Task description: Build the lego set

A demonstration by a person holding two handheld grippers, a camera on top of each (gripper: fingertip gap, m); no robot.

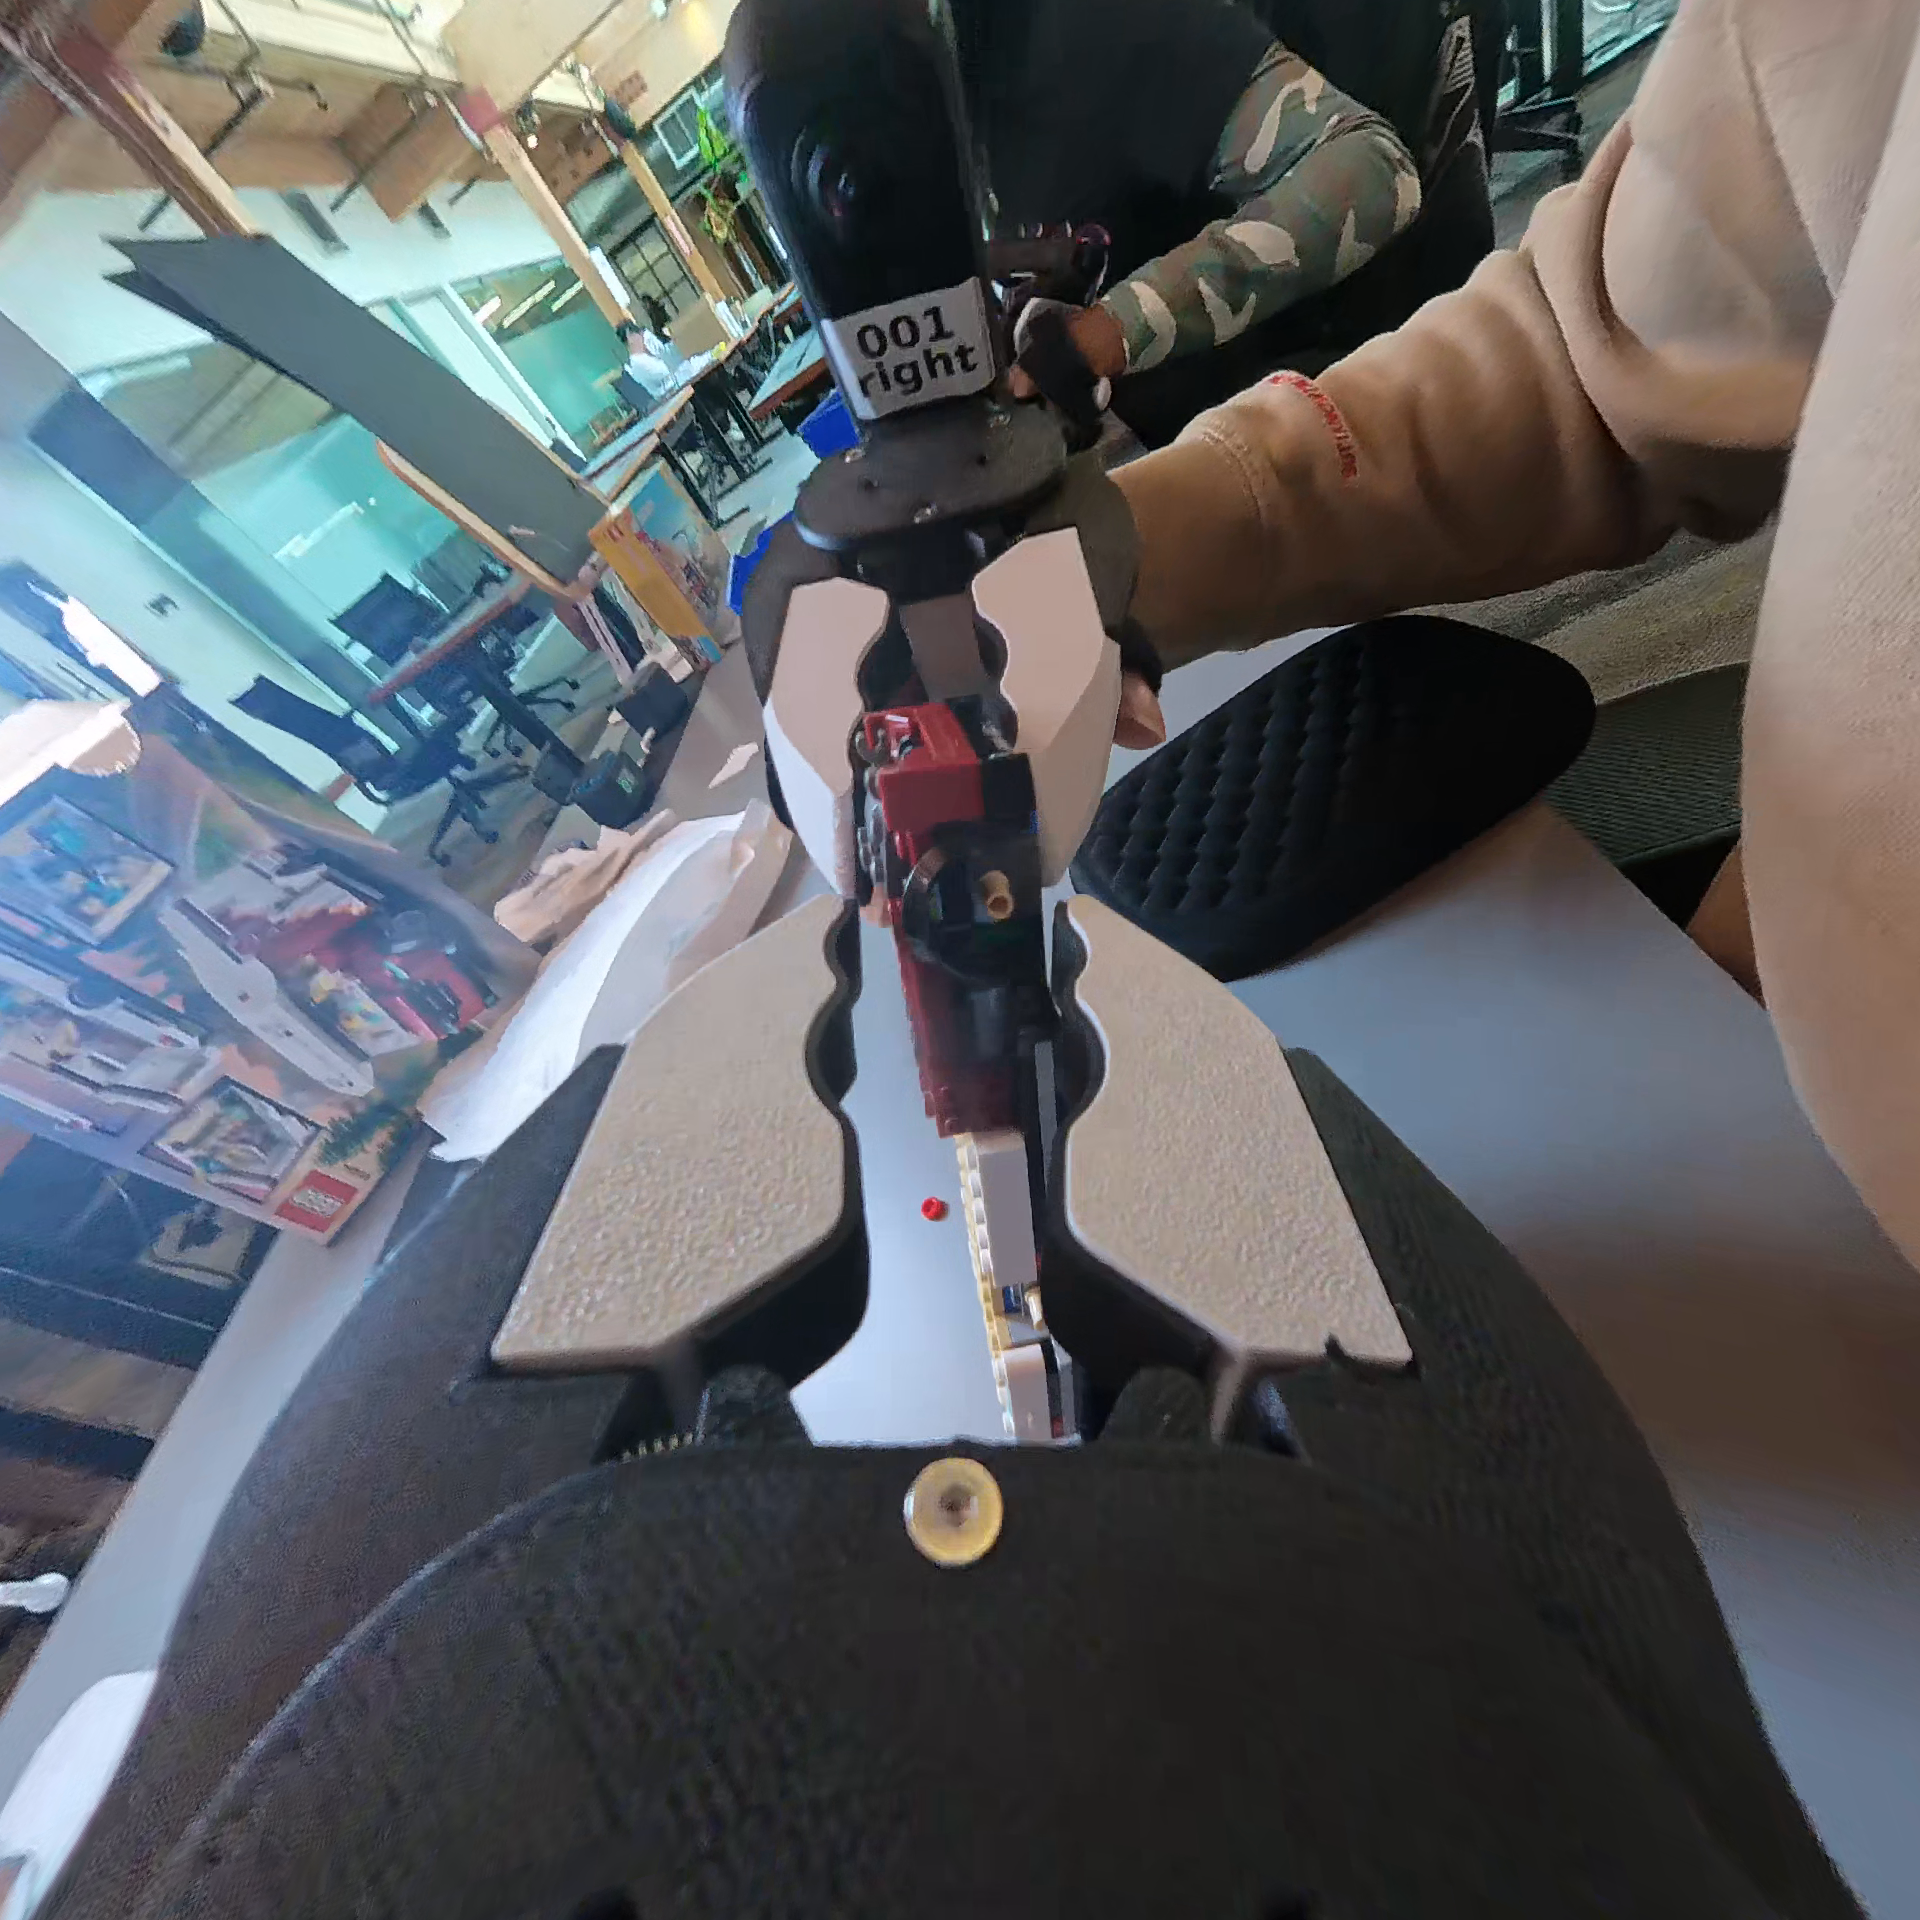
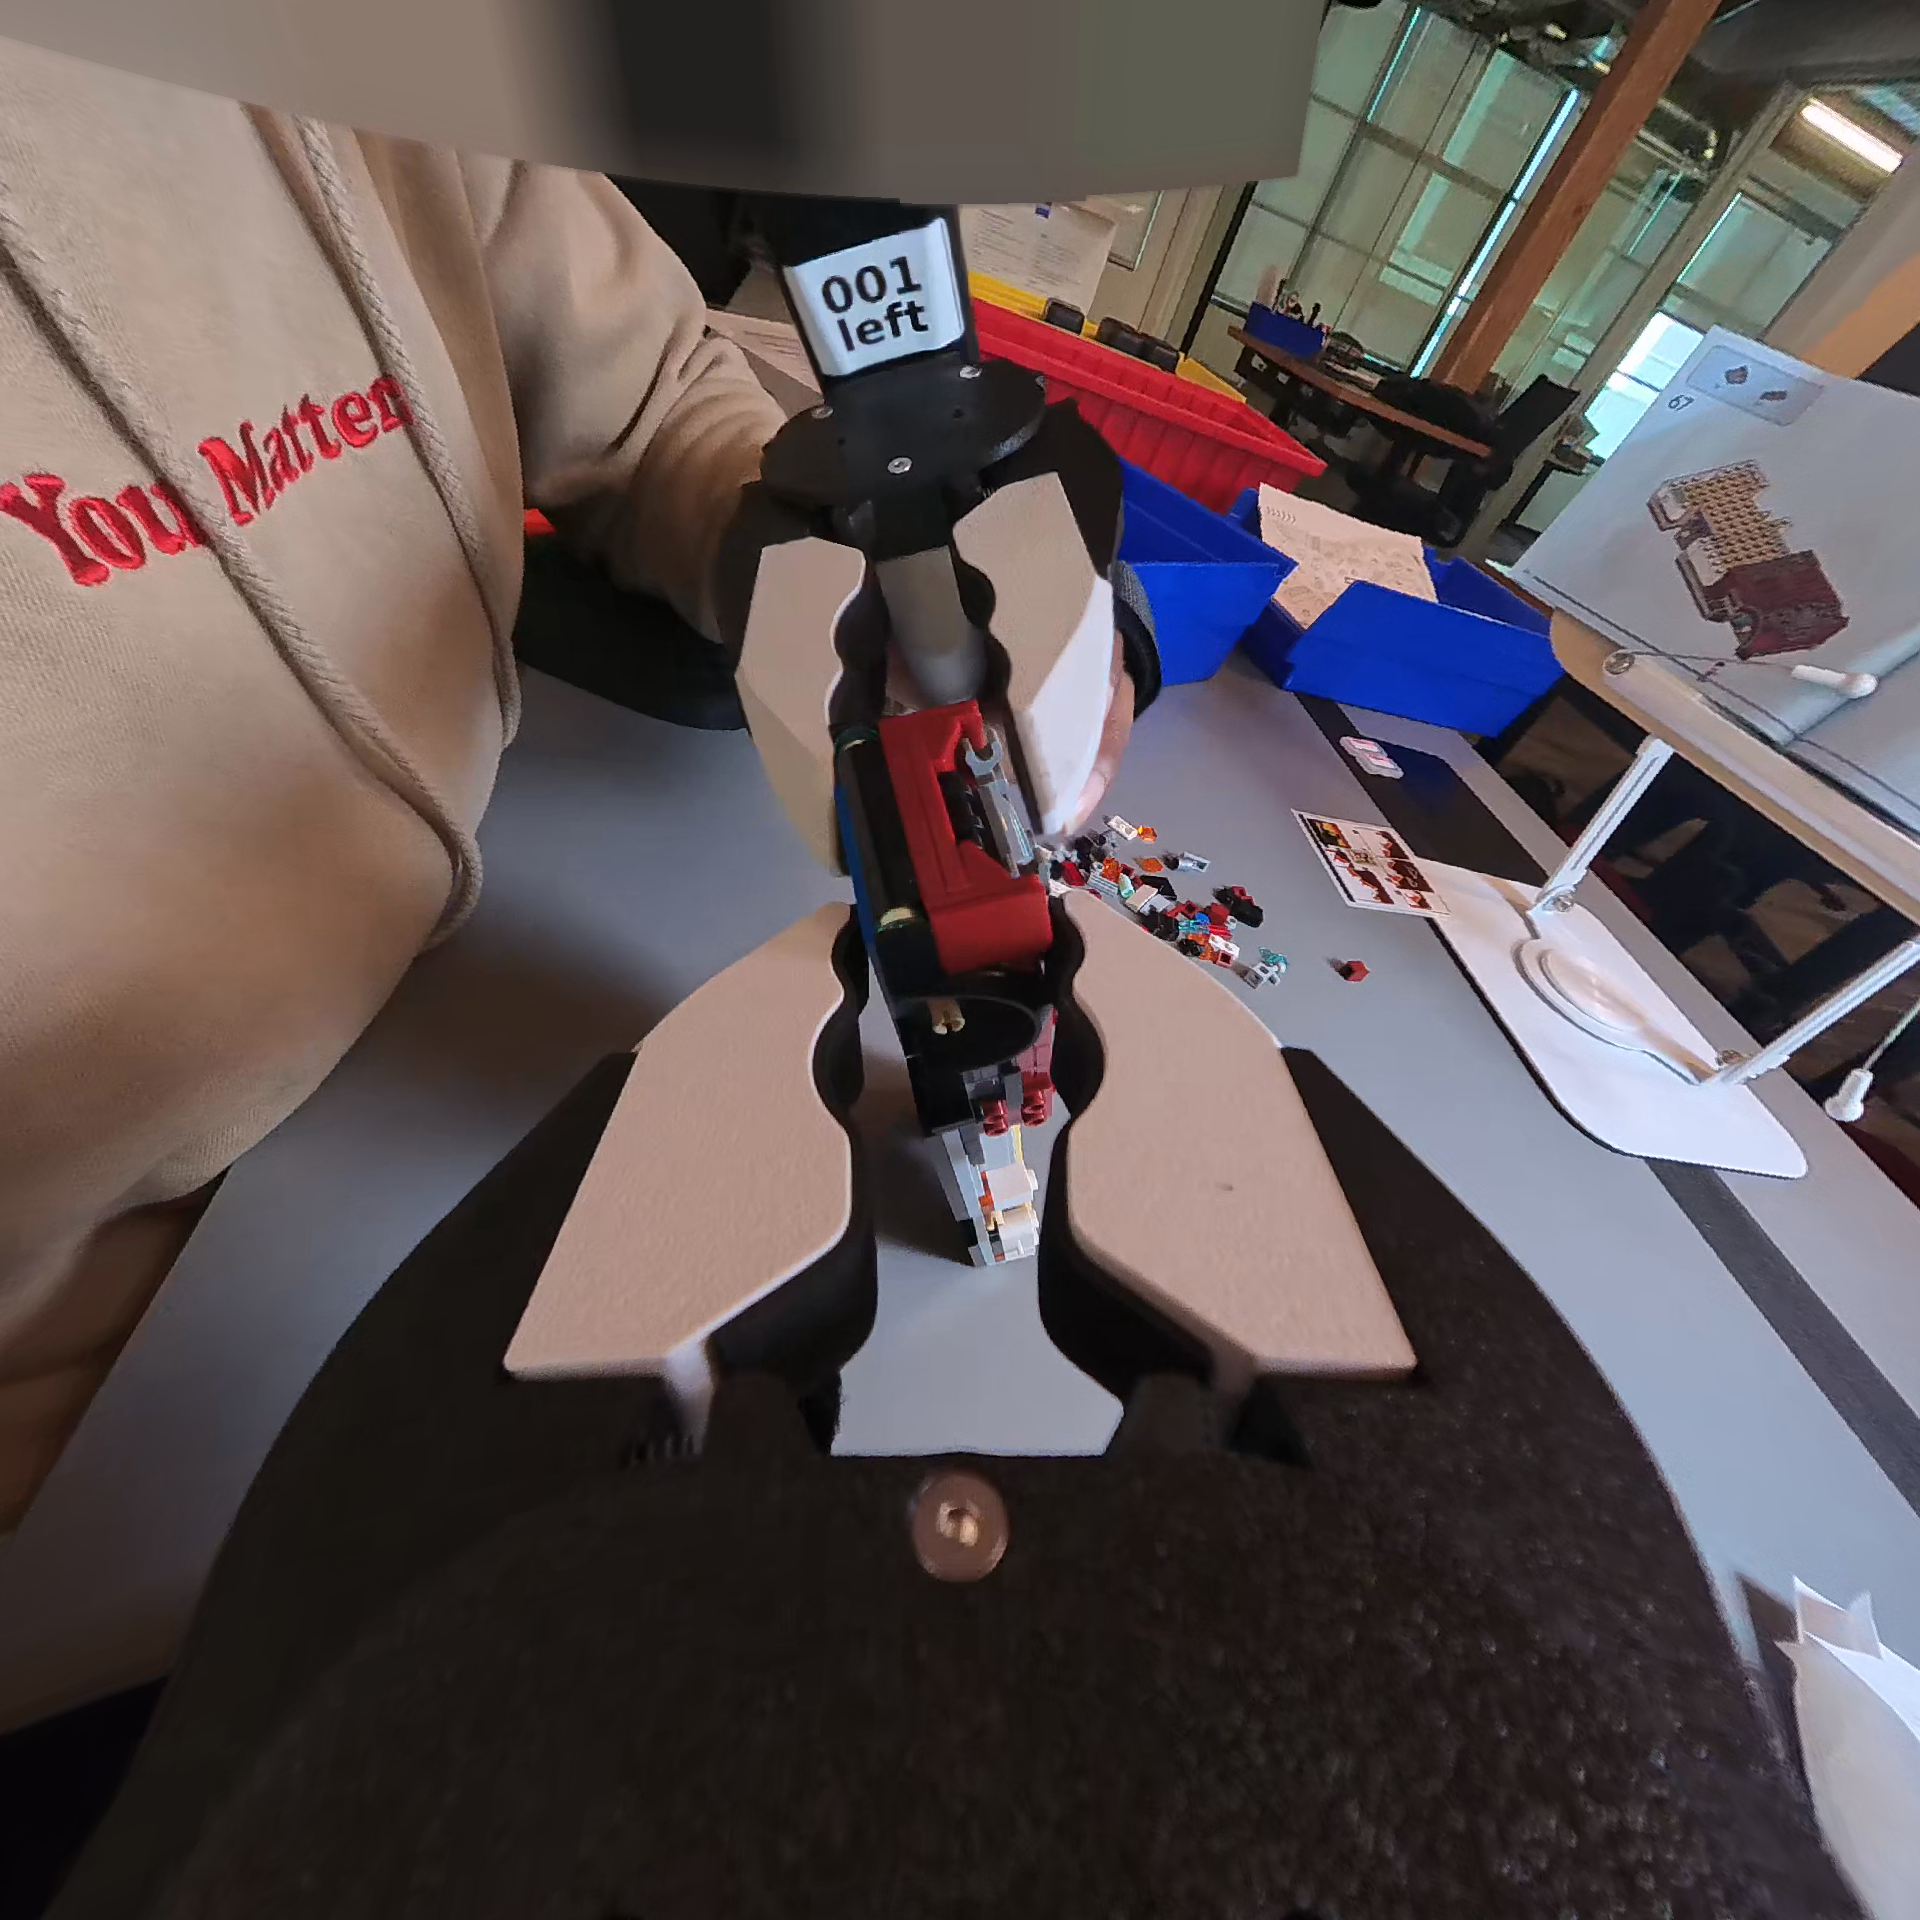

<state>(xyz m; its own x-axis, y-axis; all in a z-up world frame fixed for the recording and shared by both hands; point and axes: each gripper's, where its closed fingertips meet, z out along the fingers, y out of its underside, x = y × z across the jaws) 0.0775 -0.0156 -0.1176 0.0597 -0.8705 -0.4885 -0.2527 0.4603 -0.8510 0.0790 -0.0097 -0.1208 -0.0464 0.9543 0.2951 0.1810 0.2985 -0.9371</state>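
The brick-built model [image 1: 961, 997], dark red, black and pale grey, runs lengthwise between the two facing tongs, its long axis in line with both pairs of fingers. The left tongs [image 1: 956, 935] take the grey-and-dark-red end. Their right finger [image 1: 1081, 987] lies against the model's side, but a strip of worktop [image 1: 1455, 1091] shows between the model and the left finger, so whether both pads press is unclear. The right tongs [image 2: 961, 935] take the bright red and black end. Their fingers sit close on either flank of the red block and appear to pinch it, though the pad faces are hidden. Each pair of tongs is thus equally near the model, tip almost to tip over its middle.

Off the right tongs' right side, well apart, lies a scatter of loose bricks [image 2: 1174, 904], a sticker sheet [image 2: 1371, 862] and a white stand [image 2: 1621, 1039] carrying an instruction booklet; blue bins [image 2: 1403, 644] sit beyond. A single red stud [image 1: 933, 1207] rests on the worktop between the left fingers. Nothing stands between the tongs except the model itself.
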